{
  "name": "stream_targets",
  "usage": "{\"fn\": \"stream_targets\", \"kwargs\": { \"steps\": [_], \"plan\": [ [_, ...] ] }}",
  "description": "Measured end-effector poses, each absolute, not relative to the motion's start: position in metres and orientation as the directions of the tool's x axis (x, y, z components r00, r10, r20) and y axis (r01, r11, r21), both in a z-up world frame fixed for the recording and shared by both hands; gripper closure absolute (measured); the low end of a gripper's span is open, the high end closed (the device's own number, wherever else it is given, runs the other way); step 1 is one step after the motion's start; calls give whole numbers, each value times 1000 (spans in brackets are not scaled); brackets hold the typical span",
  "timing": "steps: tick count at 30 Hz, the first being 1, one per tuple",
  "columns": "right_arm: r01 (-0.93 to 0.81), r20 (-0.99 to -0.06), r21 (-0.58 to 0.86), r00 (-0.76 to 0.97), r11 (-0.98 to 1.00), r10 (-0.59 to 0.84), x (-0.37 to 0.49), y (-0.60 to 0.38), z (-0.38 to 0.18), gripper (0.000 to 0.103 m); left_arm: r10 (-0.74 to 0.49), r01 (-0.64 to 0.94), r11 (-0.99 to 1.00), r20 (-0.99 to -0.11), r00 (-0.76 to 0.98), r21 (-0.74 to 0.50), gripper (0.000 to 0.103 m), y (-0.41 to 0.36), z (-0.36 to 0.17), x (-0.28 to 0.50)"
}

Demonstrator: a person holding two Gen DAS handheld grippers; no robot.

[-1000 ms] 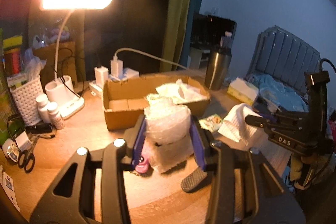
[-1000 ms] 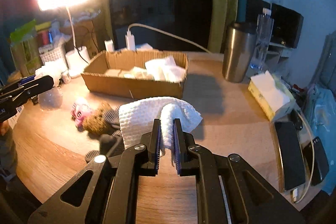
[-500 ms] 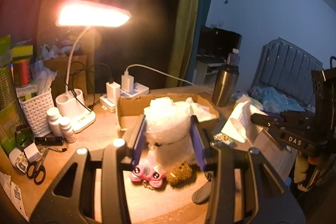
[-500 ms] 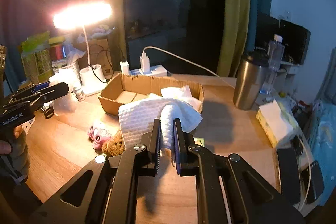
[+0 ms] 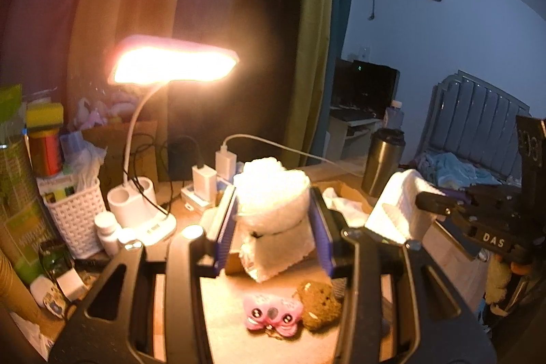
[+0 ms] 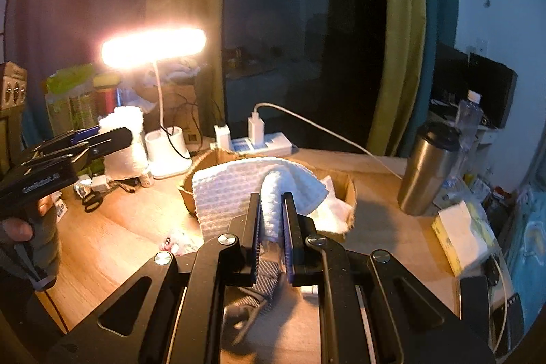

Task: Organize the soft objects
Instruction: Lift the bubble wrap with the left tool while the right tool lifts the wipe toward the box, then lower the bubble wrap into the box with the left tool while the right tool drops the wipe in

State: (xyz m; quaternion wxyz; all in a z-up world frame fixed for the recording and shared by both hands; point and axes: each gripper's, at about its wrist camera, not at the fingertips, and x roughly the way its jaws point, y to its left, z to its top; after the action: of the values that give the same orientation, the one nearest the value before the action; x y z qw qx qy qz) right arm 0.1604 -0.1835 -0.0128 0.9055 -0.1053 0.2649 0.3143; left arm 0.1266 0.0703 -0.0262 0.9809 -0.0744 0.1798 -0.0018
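Up front in the left wrist view, the left tongs (image 5: 273, 224) are clamped across a roll of bubble wrap (image 5: 273, 190), the blue pads pressing its sides so the soft roll bulges above them and a loose flap hangs below. It is held clear of the counter (image 5: 225, 309), in line with the cardboard box (image 5: 344, 190) behind it, which looks like the place for soft items, since crumpled white material already lies inside. Below the roll, a pink plush toy (image 5: 271, 316) and a brown plush toy (image 5: 319, 301) lie touching each other on the counter, apparently awaiting their turn. At the right edge, the right tongs (image 5: 430, 202) carry a white towel (image 5: 397, 210) at about the same height.

Through the right wrist view, the right tongs (image 6: 272, 224) are nearly closed on a bunched fold of the white towel (image 6: 239, 190); pinching a gathered ridge gives a firm hold on limp cloth, while the rest drapes forward over the near rim of the cardboard box (image 6: 351, 193). A grey fabric piece (image 6: 262, 289) lies on the counter (image 6: 129, 220) beneath the tongs. The left tongs (image 6: 112, 137) show at the far left with the bubble wrap (image 6: 124, 142) raised beside the desk lamp (image 6: 153, 46). Both loads seem poised for release into the box.
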Motion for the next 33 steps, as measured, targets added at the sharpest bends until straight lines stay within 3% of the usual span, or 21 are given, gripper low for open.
{"fn": "stream_targets", "kwargs": {
  "steps": [17,33],
  "plan": [
    [-665,-506,-15,649,747,568,186,-148,-7,91,-25,-16,993,-347,938,-115,61,84,-32,176],
    [-676,-559,51,591,735,582,235,-139,-40,91,-39,-31,990,-483,875,-137,61,87,-89,237]
  ]
}}
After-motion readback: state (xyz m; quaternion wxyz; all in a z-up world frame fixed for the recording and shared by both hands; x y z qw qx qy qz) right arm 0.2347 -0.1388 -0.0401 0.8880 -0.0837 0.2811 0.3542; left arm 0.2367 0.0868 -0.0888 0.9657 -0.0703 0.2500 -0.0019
